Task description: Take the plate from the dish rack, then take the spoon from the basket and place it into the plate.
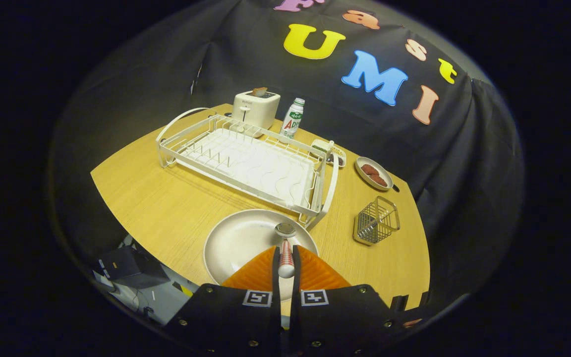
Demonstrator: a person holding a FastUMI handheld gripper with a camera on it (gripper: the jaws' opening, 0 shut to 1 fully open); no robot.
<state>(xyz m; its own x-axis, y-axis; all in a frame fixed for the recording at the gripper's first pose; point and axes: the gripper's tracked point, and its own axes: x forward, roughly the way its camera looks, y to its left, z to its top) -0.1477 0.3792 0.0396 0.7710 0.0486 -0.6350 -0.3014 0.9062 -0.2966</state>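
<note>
Gripping the spoon, tool over plate beside rack.

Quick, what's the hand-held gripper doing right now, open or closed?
Hand-held gripper: closed on the spoon, over the plate.

Gripper clamping spoon over plate

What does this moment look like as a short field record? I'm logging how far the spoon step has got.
gripper: fingers shut on the spoon handle
spoon: bowl end over the plate, handle between the fingers
plate: on the table, in front of the dish rack
dish rack: holds no dishes
basket: on the table beside the plate, spoon gone from it
task stage: spoon over the plate, not yet let go
</note>
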